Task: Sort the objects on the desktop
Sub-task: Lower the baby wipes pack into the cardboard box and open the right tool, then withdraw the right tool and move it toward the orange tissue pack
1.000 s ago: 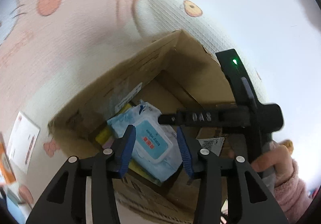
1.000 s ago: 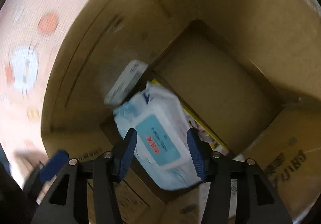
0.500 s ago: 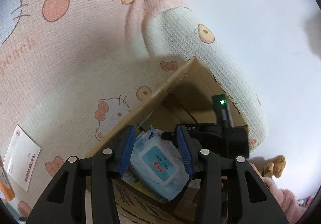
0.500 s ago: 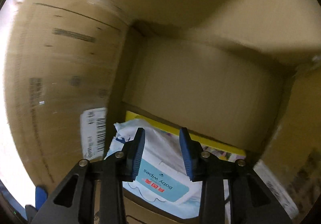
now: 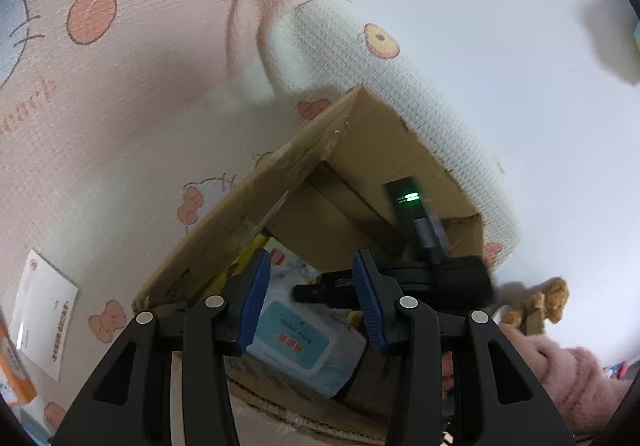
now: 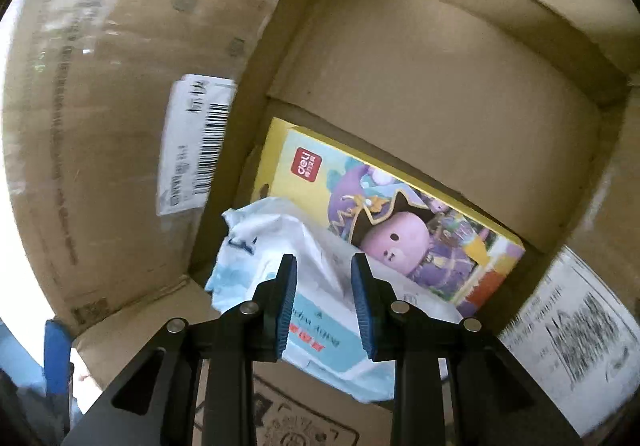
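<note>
right tongs (image 6: 324, 300): jaws closing, way narrower than a second ago, dipping deeper into the cardboard box (image 6: 420, 58); the baby wipes pack (image 6: 304, 278) is sitting between the pads, no pinch showing yet

left tongs (image 5: 312, 302): spread wide, empty, hovering outside the box

what it means: looks like the wipes are getting grabbed or nudged into place on top of the yellow deli box (image 6: 400, 206)

hard to see: pad contact is unclear; the pack's near end is cut off behind the tongs
</note>
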Available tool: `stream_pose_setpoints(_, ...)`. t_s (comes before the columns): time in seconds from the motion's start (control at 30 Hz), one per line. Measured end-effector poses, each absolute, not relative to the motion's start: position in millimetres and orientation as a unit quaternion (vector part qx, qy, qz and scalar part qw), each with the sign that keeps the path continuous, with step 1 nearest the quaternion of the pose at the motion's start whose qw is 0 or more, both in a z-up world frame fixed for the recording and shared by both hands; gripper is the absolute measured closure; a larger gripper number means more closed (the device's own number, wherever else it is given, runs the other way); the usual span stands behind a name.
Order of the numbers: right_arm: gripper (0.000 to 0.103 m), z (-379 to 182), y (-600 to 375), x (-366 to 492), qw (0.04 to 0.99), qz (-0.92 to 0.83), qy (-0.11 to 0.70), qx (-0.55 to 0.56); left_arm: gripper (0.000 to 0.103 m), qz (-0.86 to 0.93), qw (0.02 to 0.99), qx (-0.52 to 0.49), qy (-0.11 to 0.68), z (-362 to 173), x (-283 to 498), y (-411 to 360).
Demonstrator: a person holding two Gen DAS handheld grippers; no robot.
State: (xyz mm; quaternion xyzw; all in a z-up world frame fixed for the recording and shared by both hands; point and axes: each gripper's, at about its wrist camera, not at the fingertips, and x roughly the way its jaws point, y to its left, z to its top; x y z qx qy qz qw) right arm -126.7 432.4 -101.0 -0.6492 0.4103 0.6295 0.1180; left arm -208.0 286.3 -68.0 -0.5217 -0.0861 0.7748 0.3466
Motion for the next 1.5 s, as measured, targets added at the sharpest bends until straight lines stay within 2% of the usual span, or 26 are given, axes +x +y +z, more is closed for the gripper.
stream_pose_setpoints(0.1,0.075,-84,430,-119,0.127,0.644,0.4,-0.64,0.056,0.779,0.338,-0.521,-0.086,-64,-204,281)
stream_pose_setpoints(0.33,0.052,-21,408,-98,0.123,0.704,0.354,-0.603,0.056,0.769,0.345,-0.526,-0.114,-49,-183,266)
stream_pose_setpoints(0.43,0.05,9,389,-80,0.129,0.734,0.327,-0.581,0.055,0.783,0.338,-0.511,-0.112,-39,-169,256)
stream_pose_setpoints(0.57,0.042,40,386,-67,0.119,0.766,0.306,-0.552,0.055,0.787,0.336,-0.508,-0.099,-33,-155,244)
stream_pose_setpoints(0.7,0.041,69,390,-89,0.106,0.79,0.28,-0.536,0.055,0.8,0.327,-0.496,-0.08,-30,-143,232)
stream_pose_setpoints(1.13,0.038,105,270,-139,-0.008,0.843,0.121,-0.524,0.055,0.836,0.277,-0.471,-0.054,-42,-126,150)
stream_pose_setpoints(1.37,0.037,91,207,-156,-0.079,0.85,0.056,-0.518,0.055,0.832,0.22,-0.488,-0.147,-67,-137,68)
stream_pose_setpoints(1.5,0.037,77,181,-165,-0.115,0.849,0.033,-0.515,0.055,0.803,0.183,-0.498,-0.272,-92,-142,2)
